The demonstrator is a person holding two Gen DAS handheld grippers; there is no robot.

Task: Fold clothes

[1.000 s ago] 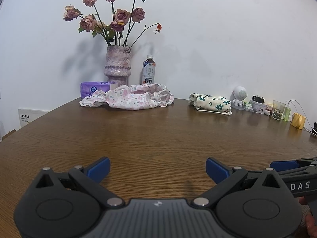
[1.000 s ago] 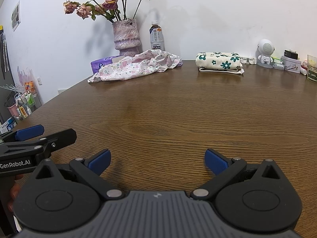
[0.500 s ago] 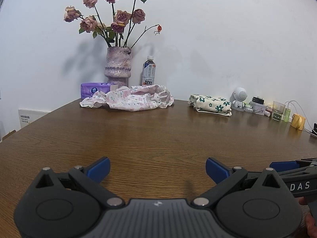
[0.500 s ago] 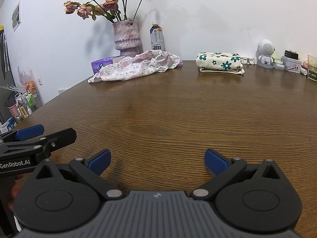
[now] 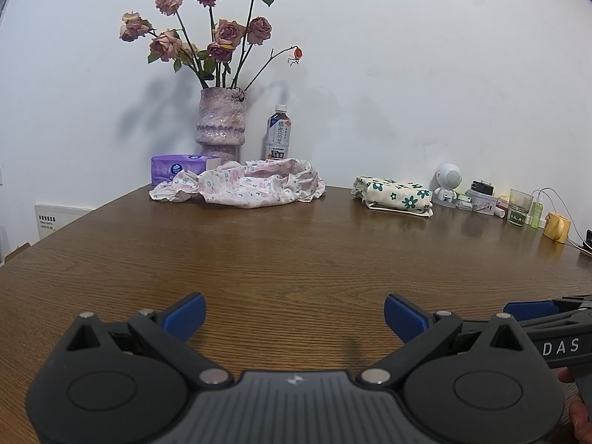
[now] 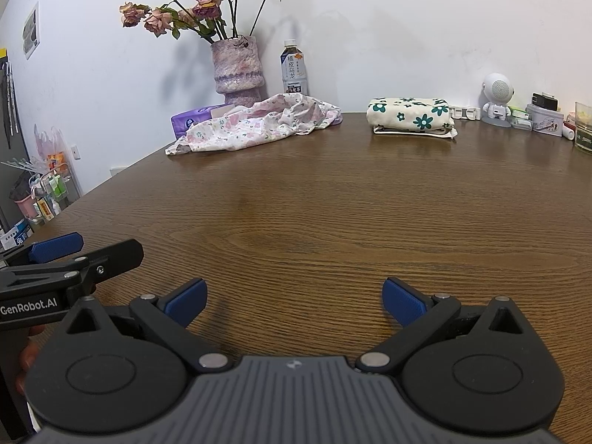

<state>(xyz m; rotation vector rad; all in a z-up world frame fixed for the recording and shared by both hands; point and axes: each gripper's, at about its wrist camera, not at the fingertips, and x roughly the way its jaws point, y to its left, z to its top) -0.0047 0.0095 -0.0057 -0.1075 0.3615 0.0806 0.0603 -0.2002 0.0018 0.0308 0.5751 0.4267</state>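
Left wrist view, claw: the left claw [image 5: 295, 314] hangs low over the bare desk [image 5: 296, 251] with its blue pads spread wide and nothing between them.
Left wrist view, garment: the crumpled pink floral garment [image 5: 244, 185] lies well ahead of the claw and a little to its left, at the desk's far edge, just in front of the vase [image 5: 221, 127], the tea bottle [image 5: 278, 137] and the purple tissue pack [image 5: 177, 168].
Left wrist view, folded piece: a cream cloth with green flowers [image 5: 394, 196] sits far ahead to the claw's right, already folded into a neat block, so by my reading it needs no work.
Left wrist view, neighbour: the right claw's blue tip pokes in at this claw's right side.
Right wrist view, claw: the right claw [image 6: 294, 298] is likewise spread and holds nothing, poised over bare wood.
Right wrist view, garment: the pink floral garment [image 6: 259, 125] is far ahead and left of this claw; the folded cloth [image 6: 410, 115] is far ahead, slightly right.
Right wrist view, neighbour: the left claw [image 6: 51, 251] shows just to this claw's left.
Handling: the garment looks thin, light and limp; it should bunch and drape, not hold shape.
Where to grip: probably a hem or corner at each end, one claw apiece, pinched firmly, then drawn toward the open desk to spread flat.
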